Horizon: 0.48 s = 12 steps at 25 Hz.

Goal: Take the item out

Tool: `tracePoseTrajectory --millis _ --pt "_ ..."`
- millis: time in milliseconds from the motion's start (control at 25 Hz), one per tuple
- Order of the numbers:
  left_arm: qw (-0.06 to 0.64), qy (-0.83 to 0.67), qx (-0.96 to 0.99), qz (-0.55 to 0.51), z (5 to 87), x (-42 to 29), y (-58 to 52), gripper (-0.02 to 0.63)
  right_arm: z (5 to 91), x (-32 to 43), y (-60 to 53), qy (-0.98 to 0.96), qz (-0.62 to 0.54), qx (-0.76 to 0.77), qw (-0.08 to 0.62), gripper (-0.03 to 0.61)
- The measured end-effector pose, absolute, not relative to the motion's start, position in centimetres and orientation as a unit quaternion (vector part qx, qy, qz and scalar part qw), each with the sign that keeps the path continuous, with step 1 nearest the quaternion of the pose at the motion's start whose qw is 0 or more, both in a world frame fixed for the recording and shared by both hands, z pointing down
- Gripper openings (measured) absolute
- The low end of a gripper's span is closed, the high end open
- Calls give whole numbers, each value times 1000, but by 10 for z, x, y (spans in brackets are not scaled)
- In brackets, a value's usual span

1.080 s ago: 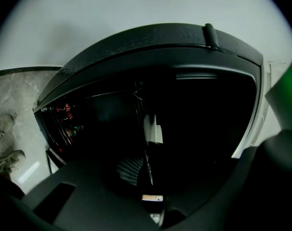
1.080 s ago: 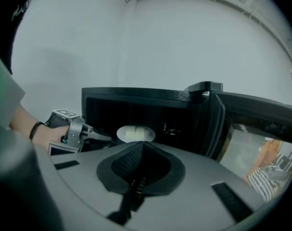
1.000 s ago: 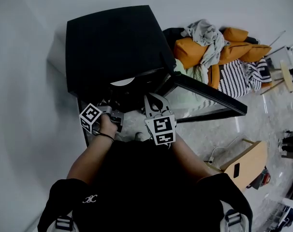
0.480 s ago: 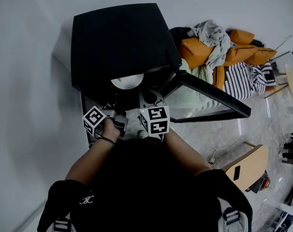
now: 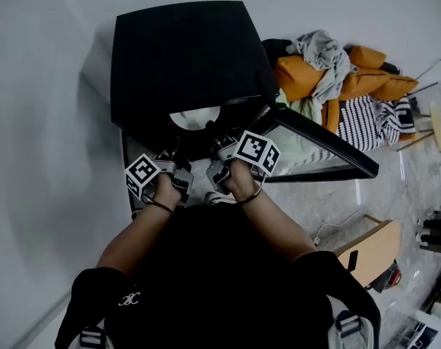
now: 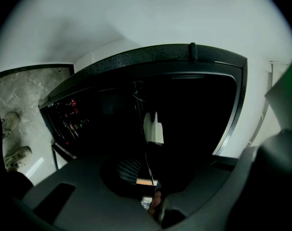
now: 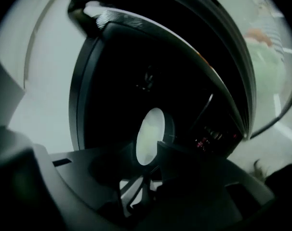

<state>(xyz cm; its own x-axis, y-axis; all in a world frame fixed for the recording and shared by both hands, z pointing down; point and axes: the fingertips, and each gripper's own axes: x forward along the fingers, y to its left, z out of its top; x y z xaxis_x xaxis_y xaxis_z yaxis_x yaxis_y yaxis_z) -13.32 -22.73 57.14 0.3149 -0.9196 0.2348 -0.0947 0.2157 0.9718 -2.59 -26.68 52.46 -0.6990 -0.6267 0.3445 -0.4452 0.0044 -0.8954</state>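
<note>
The plate (image 7: 151, 126) is seen inside the open microwave (image 5: 180, 57). It is approached by the right gripper (image 7: 145, 150), jaws seemingly spread; a rim grip and level withdrawal are called for. The left gripper (image 6: 153, 128) is pressed shut, empty.

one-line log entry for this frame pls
phase: reach | microwave door open | plate inside, not lifted | right gripper rolled sideways, jaws apart at plate | left gripper jaws together, empty

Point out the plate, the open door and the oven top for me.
plate (image 5: 195, 116), head view, its visible white face.
door (image 5: 309, 155), head view, middle of the glass pane.
oven top (image 5: 180, 57), head view, centre of the black panel.
</note>
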Motion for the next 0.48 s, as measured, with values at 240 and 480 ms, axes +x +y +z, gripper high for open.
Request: tracePoseTrajectory --millis 240,480 --pt "614 -476 533 -335 573 -131 -227 46 545 -13 -273 620 -671 -387 129 155" --pt "615 -474 535 -332 572 -132 -228 46 546 -14 -281 598 -682 -400 132 155"
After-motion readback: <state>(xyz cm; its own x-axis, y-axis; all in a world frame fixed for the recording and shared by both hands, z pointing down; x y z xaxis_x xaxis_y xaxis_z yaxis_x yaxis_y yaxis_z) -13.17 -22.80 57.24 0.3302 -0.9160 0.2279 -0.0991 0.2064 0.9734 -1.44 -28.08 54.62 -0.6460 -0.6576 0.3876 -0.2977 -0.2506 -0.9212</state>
